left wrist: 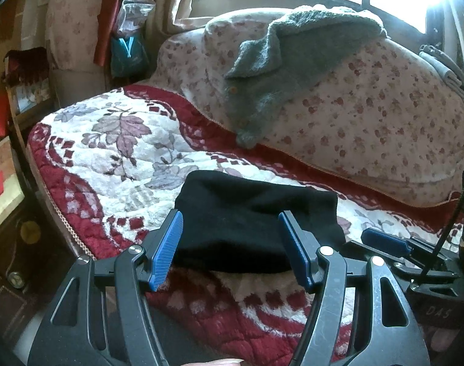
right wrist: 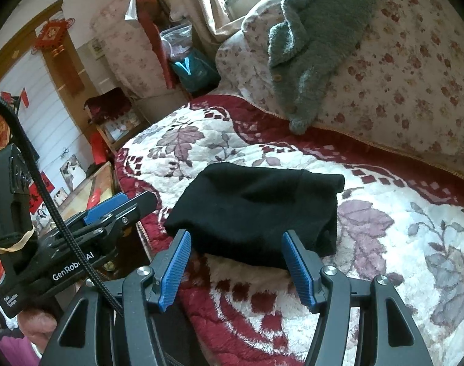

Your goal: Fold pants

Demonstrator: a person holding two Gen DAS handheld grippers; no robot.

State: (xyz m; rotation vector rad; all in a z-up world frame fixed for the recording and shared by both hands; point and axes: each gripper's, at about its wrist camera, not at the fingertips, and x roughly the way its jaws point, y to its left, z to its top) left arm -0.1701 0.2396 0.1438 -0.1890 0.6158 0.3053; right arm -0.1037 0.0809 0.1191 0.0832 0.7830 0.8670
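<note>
The black pants (left wrist: 250,219) lie folded into a compact bundle on the red and white bedspread (left wrist: 110,164), near the bed's front edge. My left gripper (left wrist: 232,228) hovers open just in front of the bundle, its blue pads apart and nothing pressed between them. In the right wrist view the same folded pants (right wrist: 256,210) lie flat, and my right gripper (right wrist: 238,247) stands open just short of their near edge. The left gripper (right wrist: 116,210) shows at the left of that view, the right gripper (left wrist: 384,241) at the right of the left wrist view.
A floral quilt roll (left wrist: 369,116) with a grey fluffy garment (left wrist: 277,70) draped over it lies along the back of the bed under the window. Bags and hanging clothes (left wrist: 128,48) crowd the far left corner. A low dark cabinet (left wrist: 15,244) stands left of the bed.
</note>
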